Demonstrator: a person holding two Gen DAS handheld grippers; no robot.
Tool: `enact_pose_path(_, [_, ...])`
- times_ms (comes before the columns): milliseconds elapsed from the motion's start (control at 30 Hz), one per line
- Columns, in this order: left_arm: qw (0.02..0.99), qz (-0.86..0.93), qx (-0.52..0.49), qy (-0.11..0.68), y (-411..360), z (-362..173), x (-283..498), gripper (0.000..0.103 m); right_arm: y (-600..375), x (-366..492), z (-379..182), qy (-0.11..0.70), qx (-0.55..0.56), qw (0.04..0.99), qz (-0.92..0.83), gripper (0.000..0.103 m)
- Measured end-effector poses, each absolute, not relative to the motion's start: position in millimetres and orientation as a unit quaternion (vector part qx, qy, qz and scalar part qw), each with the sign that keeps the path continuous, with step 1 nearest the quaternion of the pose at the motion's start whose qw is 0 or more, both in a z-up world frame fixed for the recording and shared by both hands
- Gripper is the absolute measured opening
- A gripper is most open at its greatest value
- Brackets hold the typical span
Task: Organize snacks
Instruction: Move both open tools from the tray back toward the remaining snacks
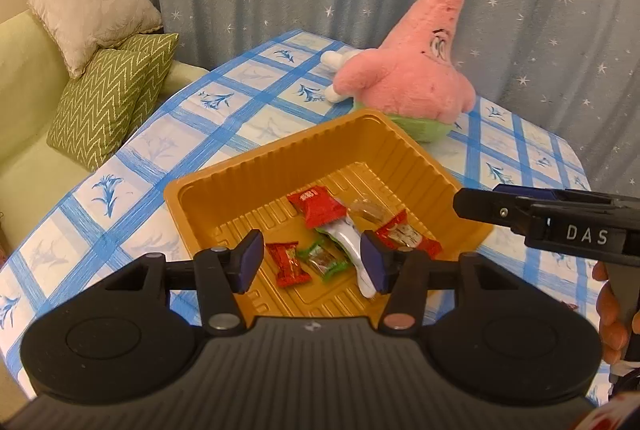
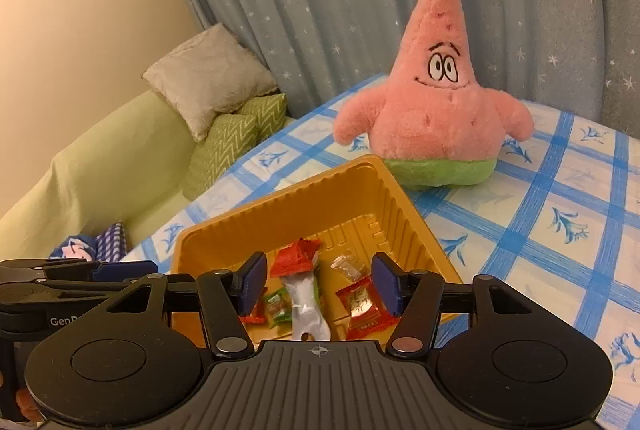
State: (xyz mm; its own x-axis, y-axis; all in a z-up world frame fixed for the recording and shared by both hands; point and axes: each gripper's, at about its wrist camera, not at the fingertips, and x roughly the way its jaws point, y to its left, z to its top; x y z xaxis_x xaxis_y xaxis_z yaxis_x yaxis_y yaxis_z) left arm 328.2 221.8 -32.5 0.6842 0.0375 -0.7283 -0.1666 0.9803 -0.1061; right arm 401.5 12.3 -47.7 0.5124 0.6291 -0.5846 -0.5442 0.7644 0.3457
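A golden plastic tray (image 1: 208,190) (image 2: 200,242) stands on the blue-checked tablecloth and holds several wrapped snacks: red packets (image 1: 318,206) (image 2: 362,306), a green-edged candy (image 1: 323,261), a white pouch (image 1: 352,246) (image 2: 306,306) and a clear-wrapped sweet (image 1: 370,212) (image 2: 347,266). My left gripper (image 1: 312,261) hovers over the tray's near side, open, with nothing pressed between its blue pads. My right gripper (image 2: 319,282) is also open above the tray, empty. In the left wrist view the right gripper's finger (image 1: 480,204) reaches in from the right.
A pink star plush with green shorts (image 1: 416,70) (image 2: 432,110) sits just behind the tray. A green sofa with cushions (image 1: 104,98) (image 2: 224,138) stands left of the table. A star-patterned curtain hangs behind. A hand (image 1: 610,310) holds the right gripper.
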Motion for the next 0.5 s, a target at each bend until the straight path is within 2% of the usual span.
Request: enact_pose_path(500, [0.914,0.039,-0.081,0.394,181.5,-25.1,277.3,0.055,-33.6,343.5,-37.6,0.358,0.067,0.873,0.324,0.074])
